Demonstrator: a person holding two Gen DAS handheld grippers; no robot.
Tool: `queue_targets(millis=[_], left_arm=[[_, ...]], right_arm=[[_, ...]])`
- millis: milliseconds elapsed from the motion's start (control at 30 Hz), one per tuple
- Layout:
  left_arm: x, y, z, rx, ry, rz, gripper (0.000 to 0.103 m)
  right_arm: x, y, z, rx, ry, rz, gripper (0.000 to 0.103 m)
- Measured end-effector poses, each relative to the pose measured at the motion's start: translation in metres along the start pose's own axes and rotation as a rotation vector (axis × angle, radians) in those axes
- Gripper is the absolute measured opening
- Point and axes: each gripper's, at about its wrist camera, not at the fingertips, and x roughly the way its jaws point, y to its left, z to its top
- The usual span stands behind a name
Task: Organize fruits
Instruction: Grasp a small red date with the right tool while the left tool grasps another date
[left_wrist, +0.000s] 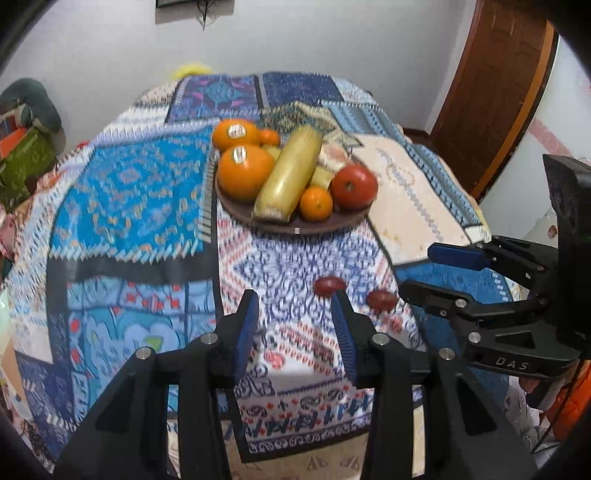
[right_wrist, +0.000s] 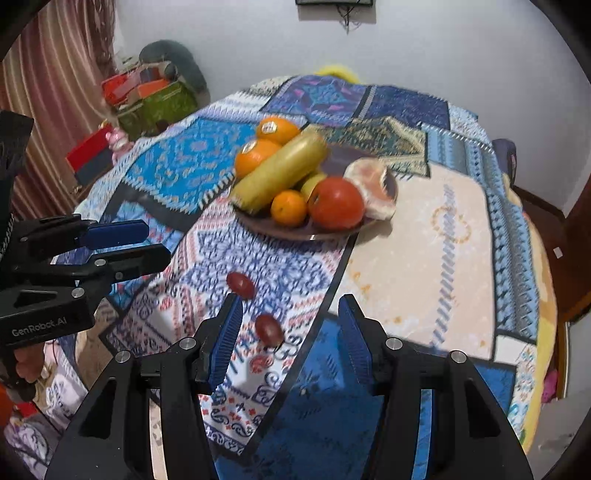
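Loose on the patterned blue, white and red patchwork cloth lie two small dark red oval fruits, apart from the rest of the produce. The nearer dark red oval fruit lies in the right wrist view between the fingertips of the right gripper, closer to the left finger, with its long axis running roughly near to far and tipped a little to the right. The farther dark red oval fruit lies just beyond that left fingertip, up and to the left. The right gripper's jaws are spread wide with nothing between the pads, and whether it hangs above the cloth or touches it cannot be told.

In the left wrist view the same pair appears as one fruit just past the right fingertip of the left gripper and the other farther right, close under the right gripper's fingers. The left gripper is also spread and empty.

By these views the right gripper looks the nearer to the near fruit, and a short push forward and slightly left would probably centre it.

Farther off, the round dark brown plate carries two large stickered oranges, a long yellow-green squash, a small orange, a red tomato and a pale peeled piece, so the loose fruits likely belong there.
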Motion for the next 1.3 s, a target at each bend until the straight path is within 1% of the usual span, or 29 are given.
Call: queue_targets(millis=[200,233,300,367,400,467,500,533,700,767,867,1033,1067,1100,1133,1300], left_arm=[[0.016,0.003,-0.015,-0.006,0.053,-0.002,0.041],[0.017,0.004,-0.016,-0.007,0.057,-0.003,0.041],[0.021,0.004,-0.017,-0.009,0.066,-0.007,0.041],[0.025,0.002,-0.018,-0.007,0.073,-0.011,0.041],[0.028,0.001,-0.017,-0.005,0.077,-0.014,0.041],[0.032,-0.001,-0.015,-0.004,0.082,-0.020,0.041],[0.034,-0.002,-0.014,-0.004,0.086,-0.026,0.041],[0.037,-0.005,-0.013,-0.003,0.089,-0.033,0.041],[0.049,-0.016,-0.006,0.013,0.095,-0.049,0.041],[0.055,-0.019,-0.003,0.018,0.101,-0.055,0.041],[0.064,-0.025,0.001,0.024,0.103,-0.044,0.041],[0.072,-0.028,0.008,0.017,0.083,-0.047,0.040],[0.073,-0.028,0.008,0.019,0.080,-0.046,0.039],[0.074,-0.029,0.010,0.021,0.078,-0.046,0.032],[0.076,-0.029,0.011,0.025,0.079,-0.043,0.031],[0.074,-0.026,0.012,0.011,0.076,-0.051,0.030]], right_arm=[[0.020,0.004,-0.011,0.013,0.055,0.028,0.050],[0.024,0.004,-0.013,0.016,0.065,0.038,0.048],[0.029,0.005,-0.016,0.015,0.079,0.048,0.043],[0.034,0.005,-0.018,0.012,0.092,0.053,0.034],[0.035,0.005,-0.018,0.011,0.091,0.056,0.032],[0.034,0.005,-0.018,0.006,0.086,0.061,0.023],[0.034,0.005,-0.018,0.005,0.084,0.075,0.020],[0.033,0.004,-0.018,0.005,0.084,0.087,0.019],[0.030,0.000,-0.017,0.016,0.072,0.088,0.019],[0.028,-0.004,-0.016,0.028,0.062,0.079,0.019],[0.023,-0.012,-0.014,0.036,0.044,0.051,0.019],[0.016,-0.025,-0.011,0.055,0.023,0.027,0.019],[0.016,-0.028,-0.010,0.058,0.019,0.021,0.019],[0.015,-0.031,-0.010,0.063,0.016,0.015,0.019],[0.014,-0.032,-0.010,0.067,0.016,0.013,0.019],[0.011,-0.038,-0.008,0.072,0.005,0.003,0.019]])
